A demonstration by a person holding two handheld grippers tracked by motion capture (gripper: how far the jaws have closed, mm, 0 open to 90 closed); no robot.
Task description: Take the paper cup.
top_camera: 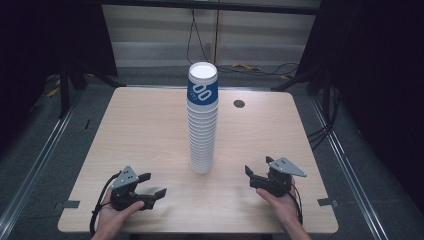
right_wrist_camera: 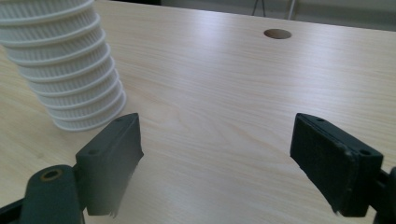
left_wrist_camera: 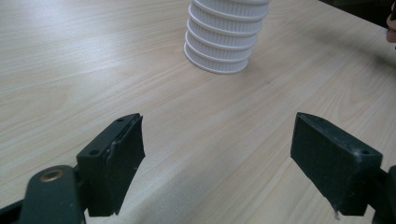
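Pale wood tabletop (top_camera: 150,130) carries the left claw (top_camera: 152,186), jaws apart and empty; mid-table stands the tall paper cup stack (top_camera: 202,120); the right claw (top_camera: 255,177) rests likewise apart, empty. A sideways nudge low down would likely topple that slender tower.

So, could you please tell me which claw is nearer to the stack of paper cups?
Left, though only slightly. The left claw sits low-left of the cup stack; the right claw sits low-right, both open and apart from it.
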